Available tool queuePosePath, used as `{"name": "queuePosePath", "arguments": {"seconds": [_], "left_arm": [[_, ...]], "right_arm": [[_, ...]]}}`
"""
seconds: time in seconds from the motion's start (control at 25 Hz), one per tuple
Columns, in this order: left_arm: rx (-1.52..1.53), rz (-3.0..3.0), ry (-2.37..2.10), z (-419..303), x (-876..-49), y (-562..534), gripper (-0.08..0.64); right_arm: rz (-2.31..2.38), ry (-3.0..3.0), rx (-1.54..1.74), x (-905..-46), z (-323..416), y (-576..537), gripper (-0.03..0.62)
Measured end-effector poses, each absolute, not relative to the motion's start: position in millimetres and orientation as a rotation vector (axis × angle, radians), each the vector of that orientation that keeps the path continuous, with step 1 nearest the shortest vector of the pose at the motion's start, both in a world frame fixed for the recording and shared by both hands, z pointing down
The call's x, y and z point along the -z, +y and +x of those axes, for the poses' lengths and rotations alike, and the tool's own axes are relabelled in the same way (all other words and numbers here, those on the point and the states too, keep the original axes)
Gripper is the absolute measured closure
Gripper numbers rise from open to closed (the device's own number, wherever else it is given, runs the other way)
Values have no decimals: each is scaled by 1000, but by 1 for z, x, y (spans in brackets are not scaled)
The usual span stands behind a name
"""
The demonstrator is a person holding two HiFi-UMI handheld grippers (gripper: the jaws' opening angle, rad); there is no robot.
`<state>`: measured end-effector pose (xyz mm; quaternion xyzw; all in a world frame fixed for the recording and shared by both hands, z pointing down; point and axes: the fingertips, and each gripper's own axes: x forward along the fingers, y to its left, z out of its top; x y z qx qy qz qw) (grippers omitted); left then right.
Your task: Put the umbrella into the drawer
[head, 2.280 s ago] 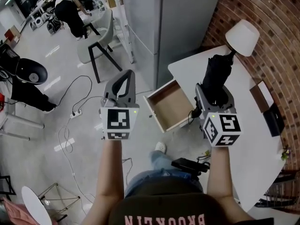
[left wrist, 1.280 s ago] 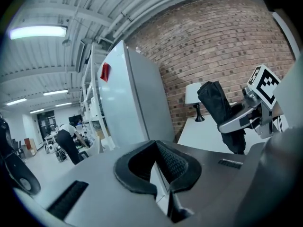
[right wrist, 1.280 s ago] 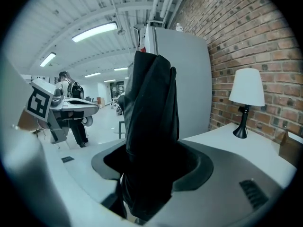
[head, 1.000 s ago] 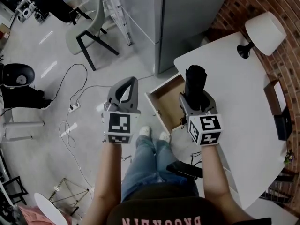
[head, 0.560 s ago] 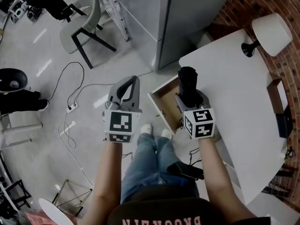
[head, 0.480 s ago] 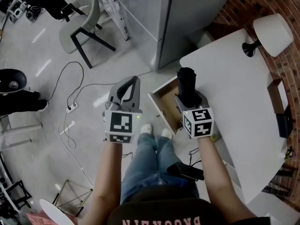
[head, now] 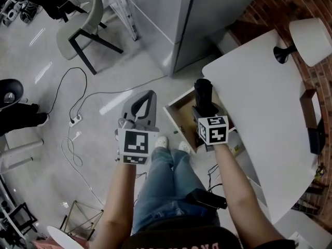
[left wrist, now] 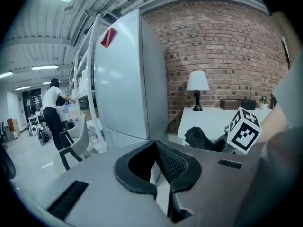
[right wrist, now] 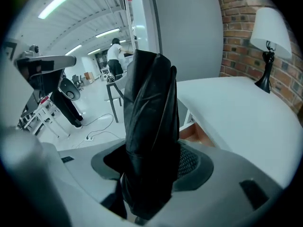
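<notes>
Red brick wall (head: pixel 270 4) on the rt; tall grey cabinet (head: pixel 171 19) beside it; white surface (head: pixel 259 92) w/ a white-shaded lamp (head: pixel 311 34) at its far end; glossy grey floor (head: pixel 155 69) w/ cables (head: pixel 87 84) & a power strip (head: pixel 75 121); grey chair (head: pixel 83 22) further off; strip lights (right wrist: pixel 66 0) overhead.

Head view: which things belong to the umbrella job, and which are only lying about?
For the job:
black umbrella, clamped in the right gripper
open drawer

Lying about:
table lamp
grey chair
power strip
left gripper, jaws shut, empty
</notes>
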<state>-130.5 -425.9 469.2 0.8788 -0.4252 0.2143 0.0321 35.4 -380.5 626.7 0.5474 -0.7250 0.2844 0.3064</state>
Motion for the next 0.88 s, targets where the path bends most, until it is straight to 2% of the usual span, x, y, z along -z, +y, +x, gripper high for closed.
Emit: {"name": "queuePosePath", "arguments": {"seconds": [0.48, 0.88], "left_arm": [[-689, 2695, -1242, -118, -513, -443, 561], [-724, 2690, -1184, -106, -542, -431, 561]], "right_arm": [[1348, -1763, -772, -714, 38, -390, 339], [1434, -1565, -962, -772, 70, -371, 337]]}}
